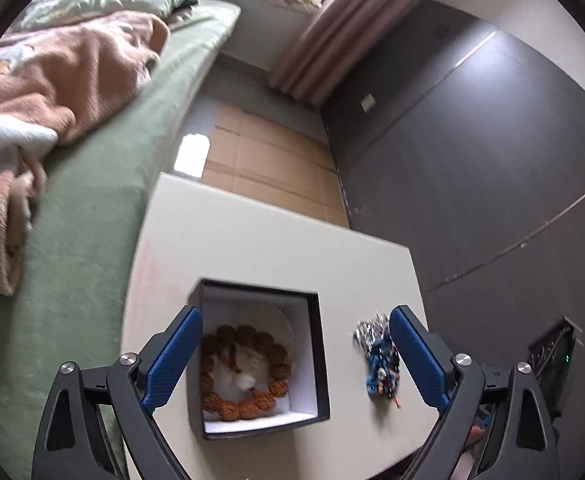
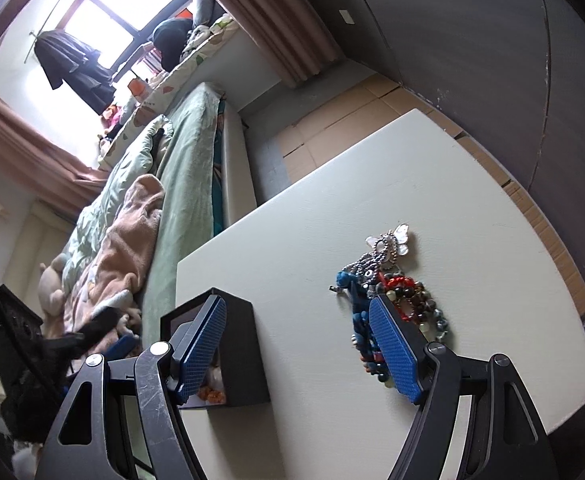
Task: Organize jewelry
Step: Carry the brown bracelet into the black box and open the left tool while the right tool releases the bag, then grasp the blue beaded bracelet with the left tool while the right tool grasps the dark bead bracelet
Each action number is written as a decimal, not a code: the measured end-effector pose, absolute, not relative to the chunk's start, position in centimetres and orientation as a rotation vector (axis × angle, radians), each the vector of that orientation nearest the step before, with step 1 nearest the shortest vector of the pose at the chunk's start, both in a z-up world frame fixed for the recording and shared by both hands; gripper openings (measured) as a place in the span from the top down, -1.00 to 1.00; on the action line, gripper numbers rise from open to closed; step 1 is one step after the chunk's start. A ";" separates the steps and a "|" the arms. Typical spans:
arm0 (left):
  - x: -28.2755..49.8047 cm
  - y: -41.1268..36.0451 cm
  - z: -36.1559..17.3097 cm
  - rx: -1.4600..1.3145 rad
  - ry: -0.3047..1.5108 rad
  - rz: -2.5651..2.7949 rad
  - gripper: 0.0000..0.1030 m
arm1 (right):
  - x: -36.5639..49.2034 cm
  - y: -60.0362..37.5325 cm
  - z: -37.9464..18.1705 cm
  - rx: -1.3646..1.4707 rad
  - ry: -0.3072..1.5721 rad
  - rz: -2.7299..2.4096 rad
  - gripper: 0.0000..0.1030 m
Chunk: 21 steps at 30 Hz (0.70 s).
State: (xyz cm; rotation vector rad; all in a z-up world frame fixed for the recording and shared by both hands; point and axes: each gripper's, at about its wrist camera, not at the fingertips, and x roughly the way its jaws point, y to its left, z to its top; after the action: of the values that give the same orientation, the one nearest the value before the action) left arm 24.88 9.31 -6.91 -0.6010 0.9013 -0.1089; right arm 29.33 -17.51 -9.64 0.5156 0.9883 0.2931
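The left gripper (image 1: 296, 354) hangs above the white table (image 1: 276, 248) with its two blue fingers wide apart and nothing between them. Just under its left finger (image 1: 172, 360) stands the black box (image 1: 319, 352), open at the top, white inside. The brown bead bracelet (image 1: 244, 372) lies in a ring on the box floor. At 3 o'clock from the box, apart from its wall, lies the jewelry pile (image 1: 376, 356), half hidden by the right finger (image 1: 416, 356). A strip of bare table stays between box and pile.

The right gripper (image 2: 296, 344) is also spread wide and holds nothing. In its view the jewelry pile (image 2: 388, 300) touches the inner side of the right finger (image 2: 392, 348). A silver butterfly piece (image 2: 392, 240) sits at the far end of the pile, at 12 o'clock. The black box (image 2: 248, 344) stands at 9 o'clock, close to the near left table edge.

Beyond the pile and the box the table (image 2: 332, 176) is bare up to its far edge. Farther on come the cardboard floor cover (image 1: 264, 160), the green bed (image 1: 104, 200) along the left edge at 10 o'clock, and the dark wall (image 1: 472, 140) at 2 o'clock.
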 end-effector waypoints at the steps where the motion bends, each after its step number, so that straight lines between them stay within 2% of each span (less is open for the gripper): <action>1: 24.8 9.3 -6.7 -0.590 0.896 -0.103 -0.84 | 29.3 -17.7 -9.5 0.517 0.985 0.291 -0.45; 17: 25.9 1.6 -6.0 -0.445 0.898 -0.163 -0.83 | 27.7 -25.0 -9.3 0.547 0.991 0.153 -0.45; 19: 26.2 0.2 -6.2 -0.425 0.916 -0.187 -0.78 | 27.6 -25.8 -9.5 0.559 0.994 0.135 -0.45; 21: 26.4 -1.2 -6.7 -0.415 0.941 -0.227 -0.62 | 27.6 -26.8 -10.0 0.582 1.010 0.121 -0.45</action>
State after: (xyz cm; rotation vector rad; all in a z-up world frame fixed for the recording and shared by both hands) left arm 26.45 -1.19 -6.68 -0.4147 0.9410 -0.2272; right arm 27.55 -26.75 -10.01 0.5818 1.0101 0.1211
